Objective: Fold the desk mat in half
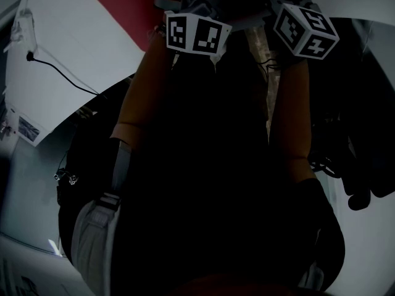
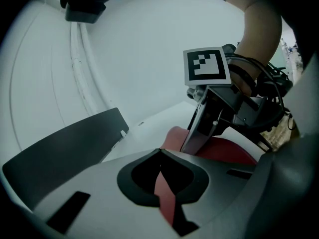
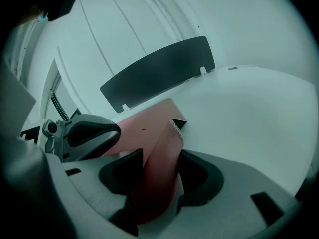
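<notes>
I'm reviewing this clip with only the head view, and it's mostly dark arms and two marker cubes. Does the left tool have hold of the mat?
Observer: Yes. In the left gripper view, the left tool is shut on a thin edge of the thin red flexible desk mat.
Operator: And the right tool?
Observer: The right tool has its jaws wide apart, with a raised band of the mat passing between them.
Operator: What's beyond the mat?
Observer: A dark grey flat divider panel stands upright at the far edge of the white table.
</notes>
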Demonstrator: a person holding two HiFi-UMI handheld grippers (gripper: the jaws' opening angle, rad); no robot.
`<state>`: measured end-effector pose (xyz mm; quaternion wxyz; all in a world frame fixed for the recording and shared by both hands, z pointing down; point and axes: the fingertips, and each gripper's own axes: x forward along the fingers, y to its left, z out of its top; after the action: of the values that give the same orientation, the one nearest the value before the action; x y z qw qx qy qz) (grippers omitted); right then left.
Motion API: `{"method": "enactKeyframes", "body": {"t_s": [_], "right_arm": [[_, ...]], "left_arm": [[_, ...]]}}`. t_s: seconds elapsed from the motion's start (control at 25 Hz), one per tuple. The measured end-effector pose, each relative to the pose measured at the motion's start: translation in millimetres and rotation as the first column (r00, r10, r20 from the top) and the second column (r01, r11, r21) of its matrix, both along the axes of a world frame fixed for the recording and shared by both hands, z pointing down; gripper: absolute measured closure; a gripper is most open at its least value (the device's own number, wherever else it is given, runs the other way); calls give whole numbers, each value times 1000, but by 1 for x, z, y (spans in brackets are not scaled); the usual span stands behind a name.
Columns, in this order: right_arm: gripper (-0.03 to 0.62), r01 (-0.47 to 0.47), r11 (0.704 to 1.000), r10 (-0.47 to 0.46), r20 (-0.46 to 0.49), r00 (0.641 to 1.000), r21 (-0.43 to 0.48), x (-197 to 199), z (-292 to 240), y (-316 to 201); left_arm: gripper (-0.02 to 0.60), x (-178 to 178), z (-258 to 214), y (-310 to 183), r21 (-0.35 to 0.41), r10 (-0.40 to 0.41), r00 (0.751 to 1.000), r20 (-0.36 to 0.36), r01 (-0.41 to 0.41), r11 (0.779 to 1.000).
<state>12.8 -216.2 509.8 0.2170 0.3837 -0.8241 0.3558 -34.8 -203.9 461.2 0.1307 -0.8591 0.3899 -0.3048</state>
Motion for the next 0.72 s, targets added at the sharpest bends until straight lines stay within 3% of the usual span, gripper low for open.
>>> {"method": "enactKeyframes", "body": {"t_s": [0.56, 0.72], "right_arm": [[364, -69, 992, 78, -87, 993, 103, 29, -12, -22], [429, -16, 997, 24, -105, 994, 77, 31, -12, -21]], "left_arm": [[569, -14, -9, 7, 17, -41, 999, 7, 41, 999], [569, -18, -16, 10, 24, -61, 998, -4, 61, 998]]}}
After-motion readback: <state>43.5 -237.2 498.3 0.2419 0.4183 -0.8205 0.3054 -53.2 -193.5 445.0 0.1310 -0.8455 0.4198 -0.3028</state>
